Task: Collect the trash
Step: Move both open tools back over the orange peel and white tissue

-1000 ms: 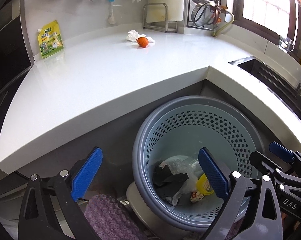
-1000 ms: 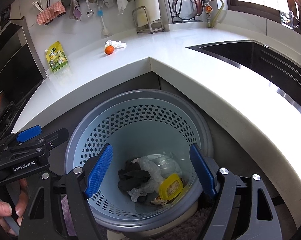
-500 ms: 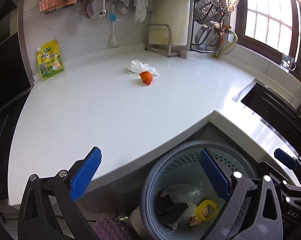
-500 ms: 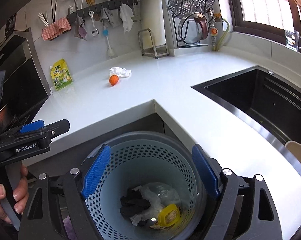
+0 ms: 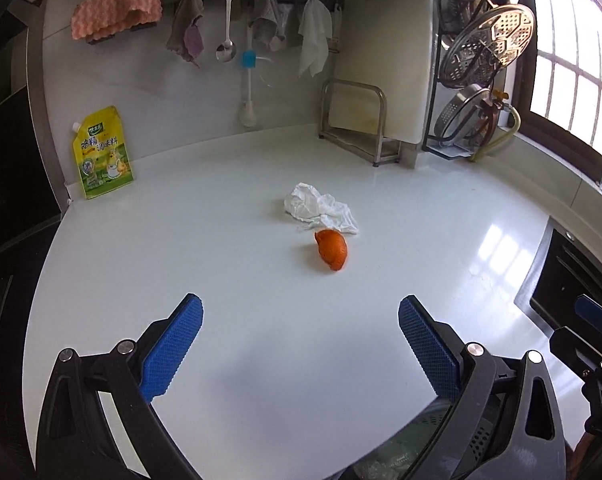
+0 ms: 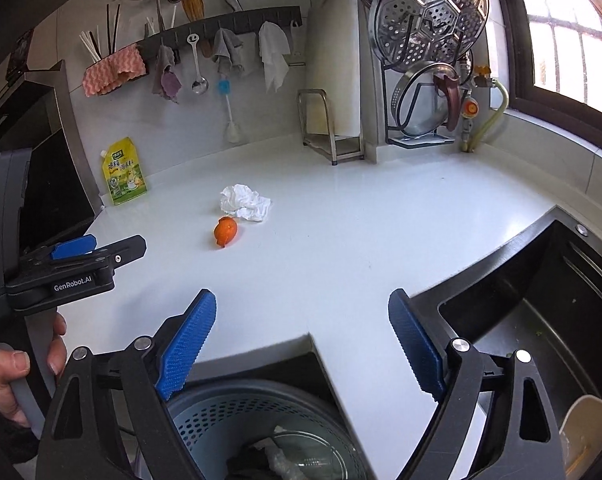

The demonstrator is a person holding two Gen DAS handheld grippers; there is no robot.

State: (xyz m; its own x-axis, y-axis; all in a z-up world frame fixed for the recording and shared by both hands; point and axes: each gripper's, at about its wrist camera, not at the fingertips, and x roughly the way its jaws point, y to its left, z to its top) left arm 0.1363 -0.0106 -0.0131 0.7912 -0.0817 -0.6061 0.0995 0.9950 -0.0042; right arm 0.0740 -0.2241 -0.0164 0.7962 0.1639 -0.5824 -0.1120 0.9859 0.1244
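An orange peel (image 5: 331,249) and a crumpled white tissue (image 5: 320,209) lie together on the white counter (image 5: 181,240); both also show in the right wrist view, peel (image 6: 226,232) and tissue (image 6: 246,202). My left gripper (image 5: 299,344) is open and empty above the counter, short of the peel. My right gripper (image 6: 301,340) is open and empty over the counter corner, above the blue perforated trash basket (image 6: 237,412), which holds several pieces of trash. The left gripper also shows at the left of the right wrist view (image 6: 77,256).
A yellow seasoning pouch (image 5: 101,152) leans on the back wall. A metal rack with a cutting board (image 5: 365,120) and a lid rack (image 5: 477,92) stand at the back. A black sink (image 6: 541,300) lies to the right.
Both grippers have risen from over the basket to counter height and moved toward the peel and tissue. The basket has dropped to the bottom of both views. Both stay open.
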